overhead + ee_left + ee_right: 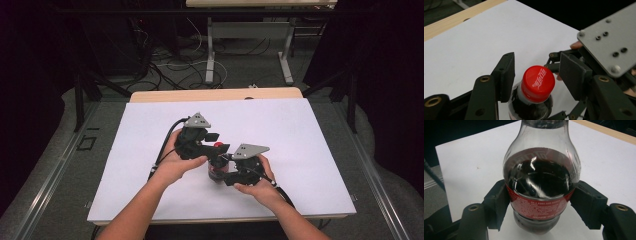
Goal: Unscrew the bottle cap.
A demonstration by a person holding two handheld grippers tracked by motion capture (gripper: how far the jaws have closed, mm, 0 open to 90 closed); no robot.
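Clear plastic cola bottle [541, 182] with dark liquid, a red label band and a red screw cap [538, 83] stands upright on the white sheet [300, 150] covering the wooden table [215, 94], a bit toward 6 o'clock of the sheet's centre in our high view. We have the right gripper [226, 176] clamped on the bottle's body at the label band, one pad pressing each side, coming in from 3 o'clock. Left gripper [219, 148] sits over the bottle from 10 o'clock, jaws partly open and straddling the cap: a clear gap shows on the right pad's side in our left gripper view, the other pad sits close beside the neck, whether touching we can't tell. Nothing gripped there
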